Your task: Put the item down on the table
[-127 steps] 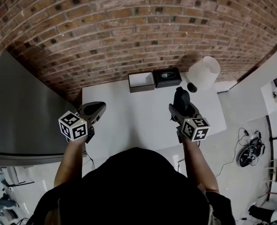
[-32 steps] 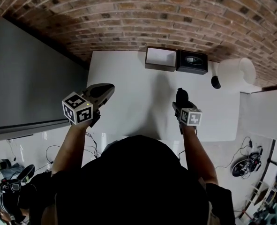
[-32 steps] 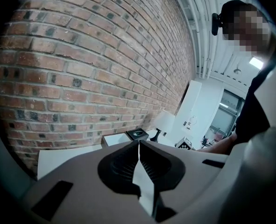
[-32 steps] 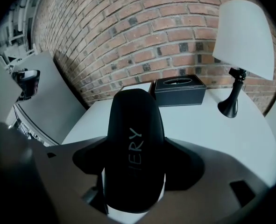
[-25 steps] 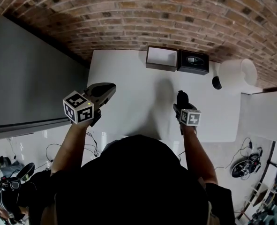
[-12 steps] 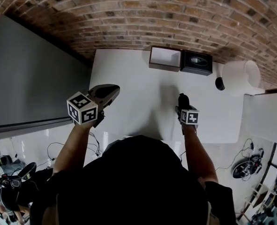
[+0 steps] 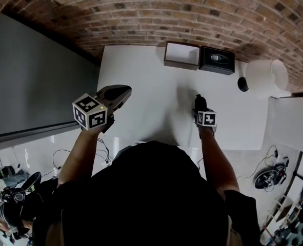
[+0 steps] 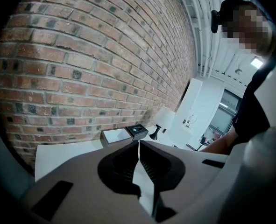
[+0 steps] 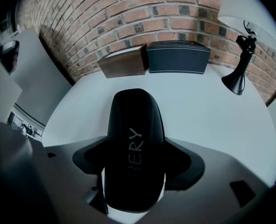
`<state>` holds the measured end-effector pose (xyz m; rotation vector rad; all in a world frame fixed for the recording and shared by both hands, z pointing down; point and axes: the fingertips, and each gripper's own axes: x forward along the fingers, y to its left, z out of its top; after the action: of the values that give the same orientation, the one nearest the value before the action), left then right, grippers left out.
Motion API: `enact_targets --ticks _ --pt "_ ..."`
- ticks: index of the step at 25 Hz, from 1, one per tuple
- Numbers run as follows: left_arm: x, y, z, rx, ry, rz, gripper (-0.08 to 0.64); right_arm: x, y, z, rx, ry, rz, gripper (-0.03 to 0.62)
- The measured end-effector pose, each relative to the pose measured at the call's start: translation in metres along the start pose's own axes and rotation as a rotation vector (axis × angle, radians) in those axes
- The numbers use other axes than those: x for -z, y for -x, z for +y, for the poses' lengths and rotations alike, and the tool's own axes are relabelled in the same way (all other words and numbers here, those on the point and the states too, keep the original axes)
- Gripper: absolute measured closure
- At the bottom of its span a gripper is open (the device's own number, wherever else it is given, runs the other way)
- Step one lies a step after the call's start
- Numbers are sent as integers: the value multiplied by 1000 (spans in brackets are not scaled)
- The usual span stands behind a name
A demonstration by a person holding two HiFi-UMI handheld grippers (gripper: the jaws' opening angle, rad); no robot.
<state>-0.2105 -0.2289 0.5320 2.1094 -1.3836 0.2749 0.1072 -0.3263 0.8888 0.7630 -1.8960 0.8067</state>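
**Me:** Since the black item (image 9: 133,120) is clamped between the jaws of my right gripper (image 9: 134,171), over the near half of the desk (image 7: 141,81) and toward its right edge, I judge that lowering it is the step in hand.

**Partner:** How would you do it well?

**Me:** Come straight down onto bare white surface and let the rounded far end settle first. Then part the jaws and lift away without dragging it. There's room: the brown box (image 9: 123,62), the black box (image 9: 177,57) and the lamp (image 9: 234,84) line the far edge, well apart from it.

**Partner:** And your other side?

**Me:** My left gripper (image 8: 138,148) hangs over the desk's left edge, jaws pressed together on nothing. It has no part in this.

**Partner:** What can't you make out?

**Me:** The item's far end hides its own underside, so I cannot tell whether it touches the desk yet. The jaws cut off its lettering; only "HERY" shows. My head covers the desk's near edge in the head view. What the item is, I can't say.
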Motion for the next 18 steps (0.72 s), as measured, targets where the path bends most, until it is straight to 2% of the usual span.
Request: enact_targets --ticks 18 --pt "6 -4 -12 8 -1 6 535 19 -13 1 2 18 46 239"
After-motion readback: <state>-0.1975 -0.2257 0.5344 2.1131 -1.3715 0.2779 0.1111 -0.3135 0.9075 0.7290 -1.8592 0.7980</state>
